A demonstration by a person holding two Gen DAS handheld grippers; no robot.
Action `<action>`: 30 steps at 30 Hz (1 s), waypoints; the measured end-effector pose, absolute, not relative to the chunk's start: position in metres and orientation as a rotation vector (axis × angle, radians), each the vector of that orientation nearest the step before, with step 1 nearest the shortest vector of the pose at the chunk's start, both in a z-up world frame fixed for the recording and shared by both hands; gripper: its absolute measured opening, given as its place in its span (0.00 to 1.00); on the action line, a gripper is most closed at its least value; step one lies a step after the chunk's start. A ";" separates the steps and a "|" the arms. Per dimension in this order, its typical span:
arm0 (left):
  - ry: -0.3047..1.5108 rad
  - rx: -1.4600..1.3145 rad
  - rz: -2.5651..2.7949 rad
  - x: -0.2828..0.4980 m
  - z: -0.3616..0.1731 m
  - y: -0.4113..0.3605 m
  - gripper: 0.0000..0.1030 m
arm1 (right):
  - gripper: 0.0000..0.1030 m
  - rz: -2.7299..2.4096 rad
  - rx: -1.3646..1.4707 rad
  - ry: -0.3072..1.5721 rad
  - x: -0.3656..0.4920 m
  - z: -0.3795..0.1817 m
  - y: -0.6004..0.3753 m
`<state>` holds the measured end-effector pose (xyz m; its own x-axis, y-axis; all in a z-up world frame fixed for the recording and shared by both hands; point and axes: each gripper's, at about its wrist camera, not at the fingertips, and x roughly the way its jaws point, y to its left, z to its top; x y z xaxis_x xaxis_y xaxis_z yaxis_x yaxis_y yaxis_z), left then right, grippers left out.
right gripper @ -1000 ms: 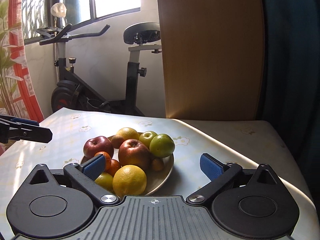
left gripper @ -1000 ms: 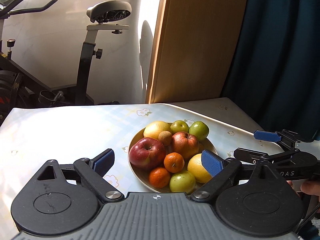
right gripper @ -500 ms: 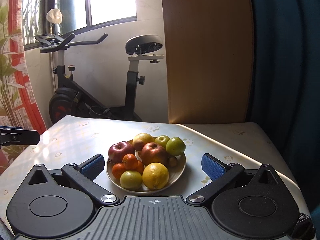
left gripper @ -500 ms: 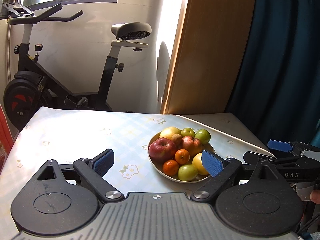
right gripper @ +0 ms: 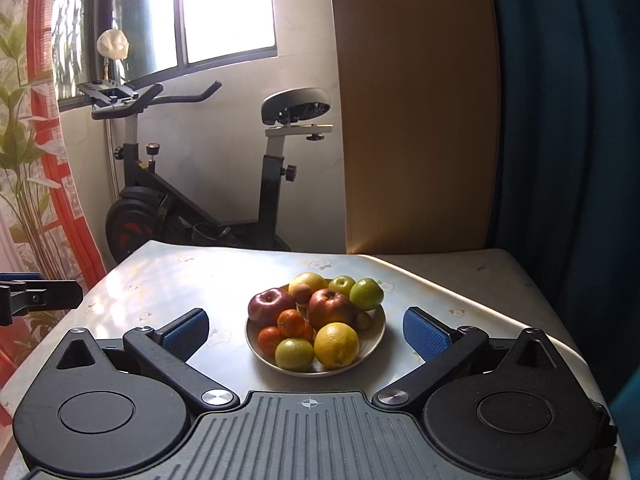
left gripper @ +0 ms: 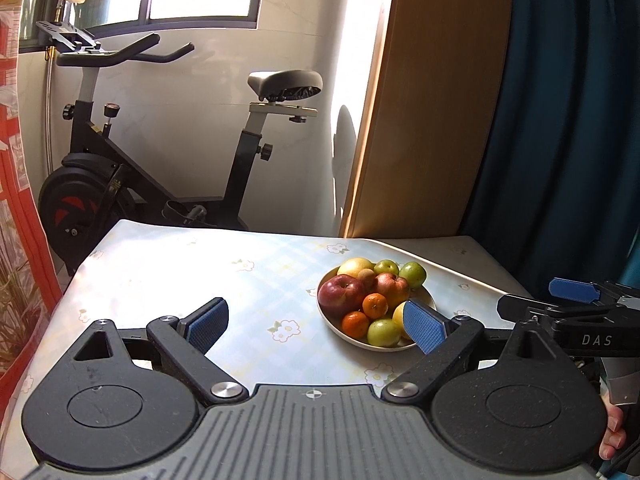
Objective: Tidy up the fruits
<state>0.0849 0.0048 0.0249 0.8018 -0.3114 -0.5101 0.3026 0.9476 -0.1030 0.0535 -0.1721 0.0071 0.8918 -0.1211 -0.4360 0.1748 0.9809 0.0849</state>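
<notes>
The table (right gripper: 460, 280), covered by a pale flowered cloth, carried a single plate (right gripper: 374, 340) near its middle. All visible fruit lay heaped on that plate: two red apples (right gripper: 270, 305), a large yellow citrus (right gripper: 336, 345) at the near rim, three green fruits (right gripper: 366, 294), tangerines (right gripper: 291, 323), and small brown fruits (right gripper: 363, 320) tucked at the right edge. No loose fruit showed on the cloth. This arrangement fitted either a finished sort or a pile awaiting one; the pictures did not settle which.

The right gripper (right gripper: 306, 330) hung back from the plate, fingers spread wide and holding nothing. The left gripper (left gripper: 316, 322) stood likewise wide open and empty, to the left of the plate.

For any grip on this pile, judgement suggested the following. Take only a top fruit, since lower ones support the rest. Close the pads across the widest part of a round fruit. Lift straight up, because neighbours touched and could roll off the shallow rim.

The left wrist view showed the right gripper's outer side and part of a hand (left gripper: 610, 436) at the right edge, and the bare left half of the cloth. The right wrist view showed the near citrus unobstructed, where the left view's own finger covered part of it, and caught the left gripper's tip at the far left.
</notes>
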 end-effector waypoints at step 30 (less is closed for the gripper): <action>0.520 -0.005 -0.232 0.066 0.034 0.007 0.93 | 0.99 -0.148 0.098 0.429 0.040 0.015 -0.166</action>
